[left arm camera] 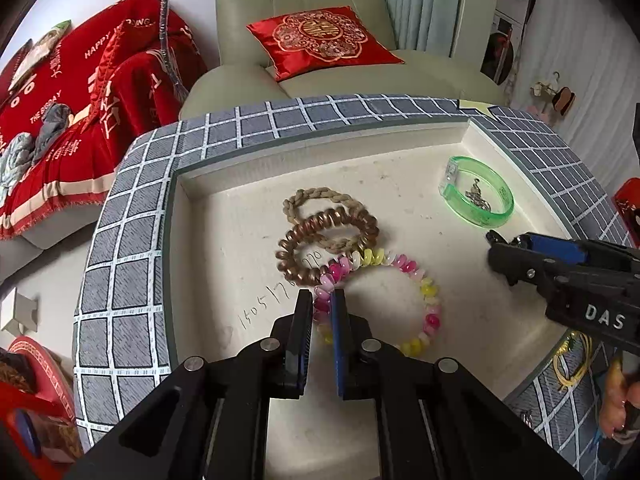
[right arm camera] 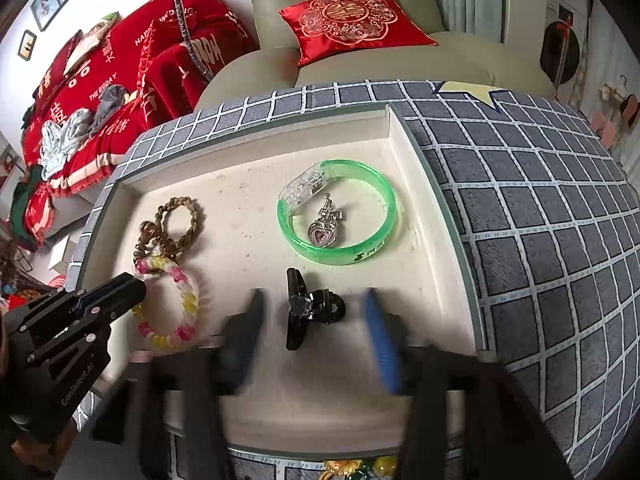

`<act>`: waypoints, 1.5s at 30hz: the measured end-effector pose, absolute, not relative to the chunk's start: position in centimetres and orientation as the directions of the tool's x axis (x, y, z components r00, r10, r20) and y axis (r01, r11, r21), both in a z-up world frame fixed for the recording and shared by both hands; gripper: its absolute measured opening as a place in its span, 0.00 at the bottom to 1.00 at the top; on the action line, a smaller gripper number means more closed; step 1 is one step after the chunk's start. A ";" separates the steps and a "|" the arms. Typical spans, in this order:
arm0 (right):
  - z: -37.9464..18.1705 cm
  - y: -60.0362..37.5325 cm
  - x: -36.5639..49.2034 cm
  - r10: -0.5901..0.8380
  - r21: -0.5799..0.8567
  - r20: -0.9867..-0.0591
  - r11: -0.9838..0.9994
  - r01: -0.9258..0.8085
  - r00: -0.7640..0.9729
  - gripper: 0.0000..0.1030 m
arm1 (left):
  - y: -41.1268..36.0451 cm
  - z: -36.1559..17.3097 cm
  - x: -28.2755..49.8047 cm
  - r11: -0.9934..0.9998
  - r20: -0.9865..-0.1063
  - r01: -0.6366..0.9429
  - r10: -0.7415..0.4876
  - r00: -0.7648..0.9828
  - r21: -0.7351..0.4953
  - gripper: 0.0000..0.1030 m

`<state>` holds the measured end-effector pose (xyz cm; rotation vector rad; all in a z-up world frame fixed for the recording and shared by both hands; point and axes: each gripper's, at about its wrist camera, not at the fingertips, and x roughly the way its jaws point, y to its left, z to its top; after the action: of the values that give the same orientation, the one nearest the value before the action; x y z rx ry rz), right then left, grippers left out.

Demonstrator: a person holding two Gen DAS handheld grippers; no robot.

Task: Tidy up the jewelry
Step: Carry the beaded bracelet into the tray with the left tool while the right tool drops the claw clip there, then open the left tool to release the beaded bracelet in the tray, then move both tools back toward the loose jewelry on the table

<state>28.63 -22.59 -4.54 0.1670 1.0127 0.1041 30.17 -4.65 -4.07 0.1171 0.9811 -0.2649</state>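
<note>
A shallow white tray (left arm camera: pixel 248 216) lies on a grey checked cloth. In it lie a braided tan ring (left arm camera: pixel 320 200), a brown coil band (left arm camera: pixel 324 244) and a pink-yellow coil bracelet (left arm camera: pixel 416 284). My left gripper (left arm camera: pixel 322 298) is shut on the bracelet's left side. A green bangle (right arm camera: pixel 340 216) with a silver heart pendant (right arm camera: pixel 322 234) inside it lies at the tray's right. A black hair claw clip (right arm camera: pixel 308 308) lies between the fingers of my open right gripper (right arm camera: pixel 316 300), whose fingers are motion-blurred.
A green armchair (left arm camera: pixel 312 24) with a red cushion stands beyond the table. A red-covered sofa (left arm camera: pixel 72 112) is at the left. Yellow jewelry (right arm camera: pixel 360 468) lies by the tray's near edge. The checked cloth (right arm camera: pixel 540 240) spreads wide to the right.
</note>
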 end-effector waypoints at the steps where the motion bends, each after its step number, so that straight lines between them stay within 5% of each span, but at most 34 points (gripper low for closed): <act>1: -4.4 -22.6 28.6 0.173 0.197 -0.832 0.980 -0.010 0.527 0.64 | -4.7 -4.1 30.1 0.961 -0.836 0.275 -0.169 0.522 -0.022 0.24; 37: 3.2 -25.4 18.7 0.267 0.377 -0.689 0.926 0.018 0.674 0.82 | -1.8 0.3 25.6 0.974 -0.781 0.205 -0.202 0.592 -0.096 0.25; 38: 3.2 -25.5 18.4 0.270 0.379 -0.688 0.925 0.017 0.674 0.82 | -1.7 0.4 25.3 0.974 -0.779 0.203 -0.204 0.593 -0.101 0.30; 39: 3.2 -25.6 18.0 0.271 0.381 -0.687 0.925 0.016 0.674 0.83 | -1.5 0.6 24.9 0.974 -0.778 0.202 -0.208 0.593 -0.107 0.49; 40: 3.3 -25.6 17.7 0.270 0.379 -0.688 0.925 0.016 0.674 0.83 | -1.4 0.7 24.6 0.976 -0.779 0.192 -0.201 0.594 -0.106 1.00; 42: 3.3 -25.7 17.1 0.259 0.367 -0.688 0.930 0.017 0.678 1.00 | -1.2 1.0 23.7 0.981 -0.756 0.172 -0.177 0.630 -0.086 1.00; 45: 3.4 -25.9 16.0 0.249 0.359 -0.674 0.933 0.014 0.696 1.00 | -1.3 1.1 22.9 0.979 -0.748 0.192 -0.180 0.638 -0.072 1.00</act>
<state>15.99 -25.88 3.39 0.3534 0.7946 0.1338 22.89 -1.35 1.07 0.0149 0.8525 -0.2118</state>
